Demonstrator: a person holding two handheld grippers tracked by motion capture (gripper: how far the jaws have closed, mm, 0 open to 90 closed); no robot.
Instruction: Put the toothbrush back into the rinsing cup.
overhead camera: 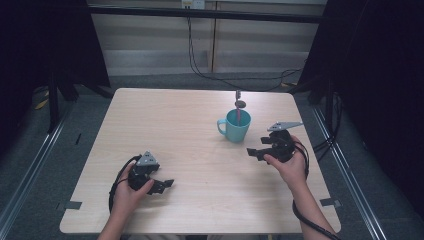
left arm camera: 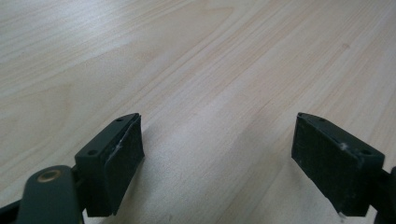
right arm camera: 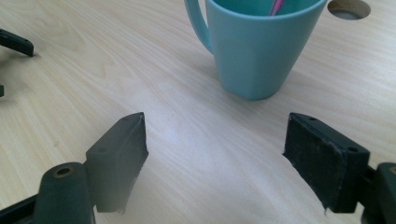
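Mug (overhead camera: 235, 125), teal and upright with a pink stick inside, is seen right of centre on the table (overhead camera: 190, 150). Right gripper (overhead camera: 256, 151) is held spread just beside it, nothing pinched. Left gripper (overhead camera: 164, 185), likewise spread, is kept near the left front.

Both grippers, left (overhead camera: 161, 185) & right (overhead camera: 256, 152), are built of black parts w/ flat rectangular pads (left arm camera: 122, 158). Each is topped by a grey three-cornered plate (overhead camera: 148, 159). Black cable (overhead camera: 116, 187) is trailed from each; brass screw (right arm camera: 62, 171) is seen.
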